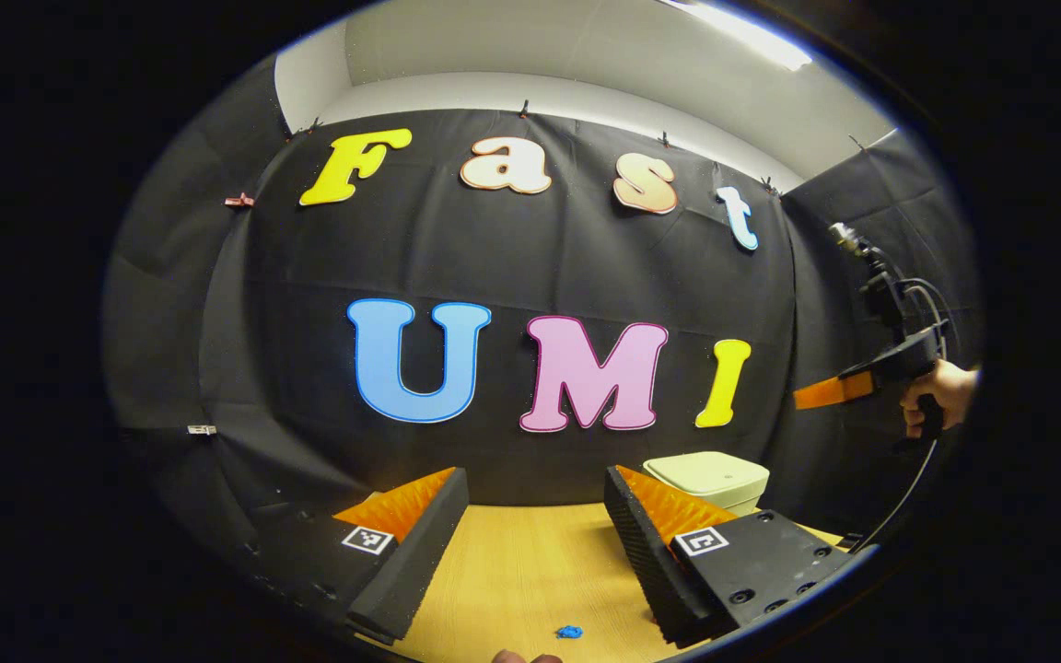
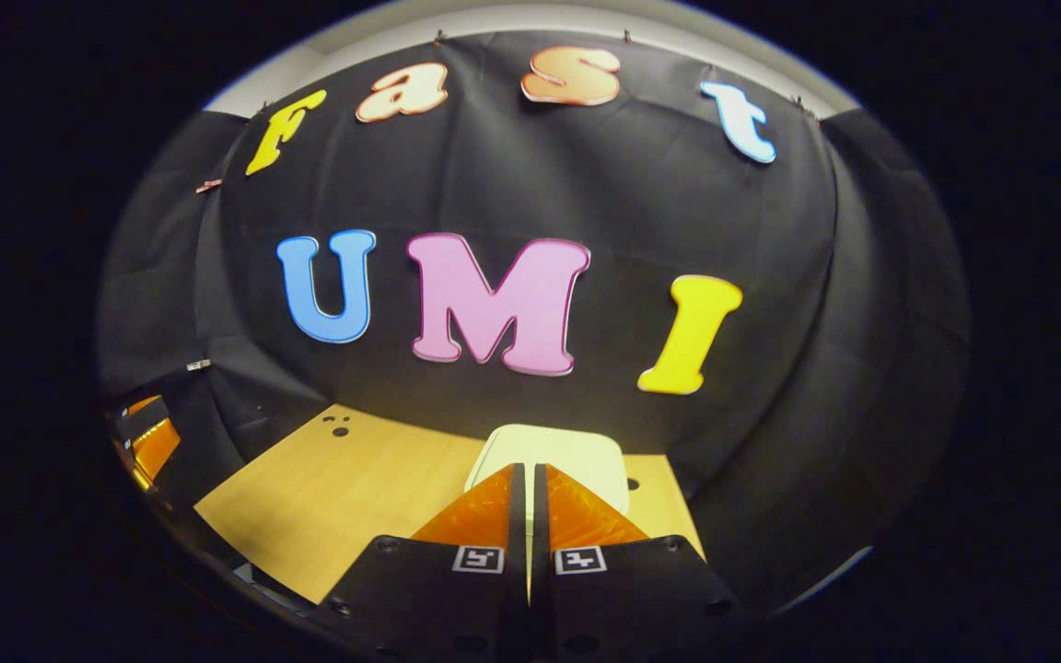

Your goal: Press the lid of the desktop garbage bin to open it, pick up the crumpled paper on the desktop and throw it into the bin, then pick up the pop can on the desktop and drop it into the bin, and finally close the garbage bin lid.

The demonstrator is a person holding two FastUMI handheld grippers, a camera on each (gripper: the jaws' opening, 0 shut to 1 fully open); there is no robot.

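Observation:
The cream desktop bin [image 1: 710, 477] stands at the back right of the wooden table [image 1: 512, 571], its lid down. My left gripper [image 1: 535, 479] is open, with nothing between its fingers, and hangs low over the table to the left of the bin. Farther off at the right, a hand [image 1: 940, 398] holds my right gripper [image 1: 799, 396] in the air above the bin. In the right gripper view, my right gripper [image 2: 528, 471] is shut with nothing in it. Its tips are just in front of and above the bin's lid [image 2: 553, 449]. I cannot tell whether they touch it.
A small blue scrap [image 1: 569, 632] lies on the table near the front edge. Two small holes [image 2: 339, 425] mark the tabletop at the back left. The black cloth wall stands close behind the bin. My left gripper [image 2: 148, 442] is at the far left edge of the right gripper view.

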